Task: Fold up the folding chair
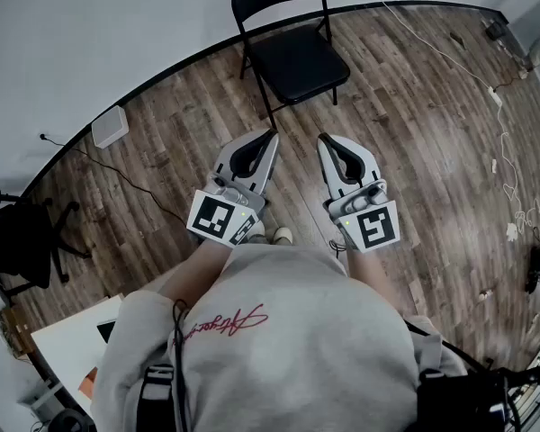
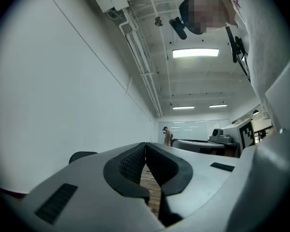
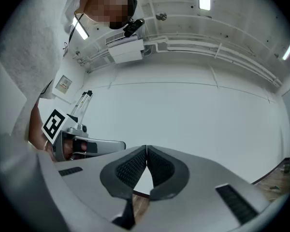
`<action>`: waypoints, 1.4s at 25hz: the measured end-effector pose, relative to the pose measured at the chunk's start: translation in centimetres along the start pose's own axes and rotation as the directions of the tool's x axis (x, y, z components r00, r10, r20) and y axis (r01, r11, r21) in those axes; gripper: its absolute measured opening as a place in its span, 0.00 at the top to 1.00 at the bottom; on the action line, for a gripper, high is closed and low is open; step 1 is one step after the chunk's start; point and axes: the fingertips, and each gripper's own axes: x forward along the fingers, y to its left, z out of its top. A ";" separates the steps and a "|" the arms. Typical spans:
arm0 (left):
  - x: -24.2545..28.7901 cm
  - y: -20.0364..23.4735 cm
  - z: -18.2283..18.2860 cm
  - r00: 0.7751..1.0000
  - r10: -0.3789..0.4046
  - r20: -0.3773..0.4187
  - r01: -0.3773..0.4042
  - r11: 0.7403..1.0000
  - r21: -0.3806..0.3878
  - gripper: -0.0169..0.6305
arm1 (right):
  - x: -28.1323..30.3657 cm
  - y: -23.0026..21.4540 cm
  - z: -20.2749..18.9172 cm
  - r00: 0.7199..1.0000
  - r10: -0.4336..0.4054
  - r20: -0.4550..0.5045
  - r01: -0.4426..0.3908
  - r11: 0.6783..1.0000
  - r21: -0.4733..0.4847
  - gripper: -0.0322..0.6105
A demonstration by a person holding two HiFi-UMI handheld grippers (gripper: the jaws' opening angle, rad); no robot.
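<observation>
A black folding chair [image 1: 288,48] stands unfolded on the wood floor by the white wall, straight ahead of me in the head view. My left gripper [image 1: 272,135] and right gripper [image 1: 325,139] are held side by side in front of my chest, a step short of the chair, touching nothing. Both point roughly level toward the chair. In the left gripper view the left gripper [image 2: 145,144] has its tips together with nothing between them; the chair's back [image 2: 82,155] peeks over the left jaw. The right gripper [image 3: 146,148] is likewise shut and empty.
A white box [image 1: 111,126] lies on the floor at the wall, left of the chair. Cables [image 1: 499,133] run along the floor at right. A black office chair [image 1: 22,237] and a white table [image 1: 67,340] stand at the left. A person [image 2: 167,135] stands far off.
</observation>
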 end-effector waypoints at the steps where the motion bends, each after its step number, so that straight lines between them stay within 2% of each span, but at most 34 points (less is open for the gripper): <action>1: -0.1 0.0 0.1 1.000 0.003 0.001 -0.003 1.000 0.001 0.95 | 0.0 0.1 0.1 1.000 0.002 0.001 -0.002 1.000 -0.002 0.93; 13: -0.9 0.9 -0.1 1.000 0.022 -0.009 -0.022 1.000 0.004 0.95 | 0.6 1.0 0.2 1.000 0.015 0.006 -0.015 1.000 -0.005 0.93; 17: -0.7 0.7 -0.3 1.000 0.013 -0.014 -0.013 1.000 0.000 0.95 | 0.5 0.9 -0.2 1.000 0.012 -0.005 -0.012 1.000 0.022 0.93; 22: -0.3 0.2 -0.6 1.000 0.016 -0.018 -0.016 1.000 -0.005 0.95 | -0.4 0.1 -0.1 1.000 -0.017 0.025 0.015 0.997 0.069 0.92; 25: 0.1 -0.4 -1.0 1.000 0.021 -0.019 -0.022 1.000 -0.009 0.95 | -1.1 -0.1 -0.3 1.000 -0.003 0.026 0.001 0.997 0.073 0.92; 29: 0.5 -0.5 -1.5 0.999 0.042 -0.008 -0.042 0.999 -0.007 0.95 | -1.4 -0.5 -1.0 1.000 0.021 0.013 -0.021 0.999 0.027 0.92; 35: 1.7 0.4 -2.2 0.997 0.080 -0.014 -0.081 0.997 -0.010 0.95 | -1.1 -1.2 -2.5 0.998 0.055 -0.012 -0.055 0.998 0.029 0.92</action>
